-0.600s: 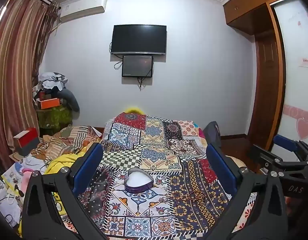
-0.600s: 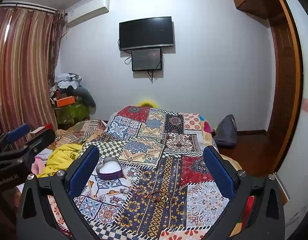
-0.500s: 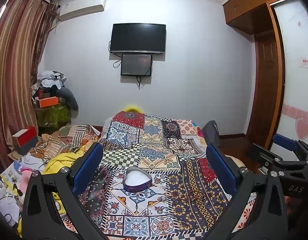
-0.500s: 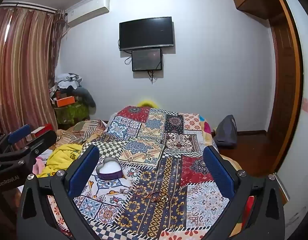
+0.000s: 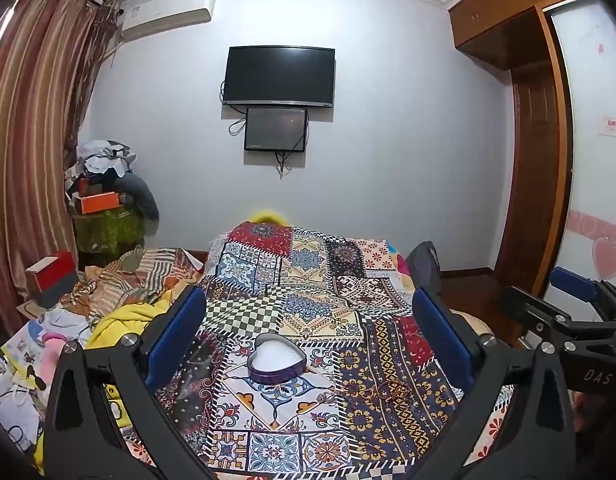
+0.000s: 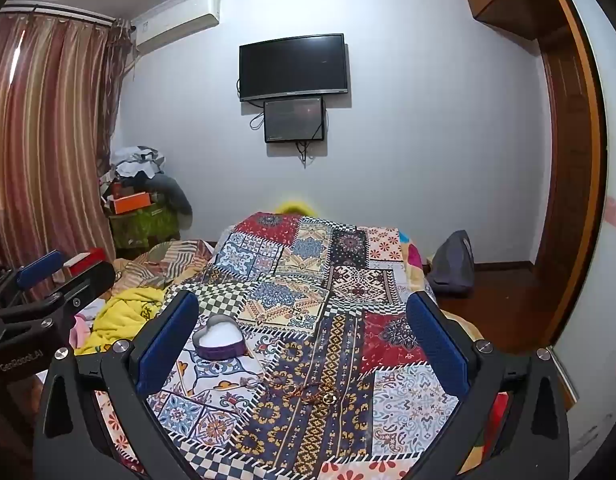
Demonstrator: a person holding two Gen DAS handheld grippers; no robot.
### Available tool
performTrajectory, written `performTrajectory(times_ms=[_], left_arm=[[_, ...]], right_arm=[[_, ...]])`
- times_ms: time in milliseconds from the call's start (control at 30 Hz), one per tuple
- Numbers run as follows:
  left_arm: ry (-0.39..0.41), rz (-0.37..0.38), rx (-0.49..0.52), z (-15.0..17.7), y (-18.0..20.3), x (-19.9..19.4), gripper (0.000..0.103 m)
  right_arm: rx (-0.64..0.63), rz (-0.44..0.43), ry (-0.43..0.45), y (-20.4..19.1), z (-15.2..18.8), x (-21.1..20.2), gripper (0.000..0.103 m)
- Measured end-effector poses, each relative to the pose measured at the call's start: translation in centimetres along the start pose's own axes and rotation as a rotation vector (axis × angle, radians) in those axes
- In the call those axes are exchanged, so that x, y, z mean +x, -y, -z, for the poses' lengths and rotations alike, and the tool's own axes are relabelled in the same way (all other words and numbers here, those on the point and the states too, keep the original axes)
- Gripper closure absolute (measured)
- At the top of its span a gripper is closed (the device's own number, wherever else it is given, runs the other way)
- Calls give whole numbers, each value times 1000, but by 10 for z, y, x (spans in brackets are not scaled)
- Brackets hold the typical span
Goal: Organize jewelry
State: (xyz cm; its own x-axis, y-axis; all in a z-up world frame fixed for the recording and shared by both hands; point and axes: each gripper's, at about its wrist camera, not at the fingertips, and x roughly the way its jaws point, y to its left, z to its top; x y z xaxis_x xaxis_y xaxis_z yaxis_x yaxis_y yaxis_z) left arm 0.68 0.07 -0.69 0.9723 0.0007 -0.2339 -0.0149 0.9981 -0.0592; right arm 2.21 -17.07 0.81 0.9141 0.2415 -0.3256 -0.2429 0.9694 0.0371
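Observation:
A heart-shaped box with a purple wall and white inside lies open on the patchwork bedspread. To its right a thin chain with rings lies on the dark patterned patch. My left gripper hovers above the bed, open and holding nothing, with the box between its fingers in view. My right gripper is also open and holds nothing; the heart-shaped box sits near its left finger and the chain lies lower in the middle.
Crumpled clothes and a yellow blanket are heaped left of the bed. A red box and a cluttered stand stand by the curtain. A dark bag leans on the floor at the right, near the wooden wardrobe.
The left wrist view has tilted slightly, so the heart-shaped box sits a little further up and left. The right gripper has barely moved. Both stay open.

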Motion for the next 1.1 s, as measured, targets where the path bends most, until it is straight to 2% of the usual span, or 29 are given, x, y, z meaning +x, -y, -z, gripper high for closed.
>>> performTrajectory(times_ms=[1100], left_arm=[[5, -1, 6, 1, 4, -3, 0]], right_arm=[[-1, -1, 1, 2, 0, -1, 0]])
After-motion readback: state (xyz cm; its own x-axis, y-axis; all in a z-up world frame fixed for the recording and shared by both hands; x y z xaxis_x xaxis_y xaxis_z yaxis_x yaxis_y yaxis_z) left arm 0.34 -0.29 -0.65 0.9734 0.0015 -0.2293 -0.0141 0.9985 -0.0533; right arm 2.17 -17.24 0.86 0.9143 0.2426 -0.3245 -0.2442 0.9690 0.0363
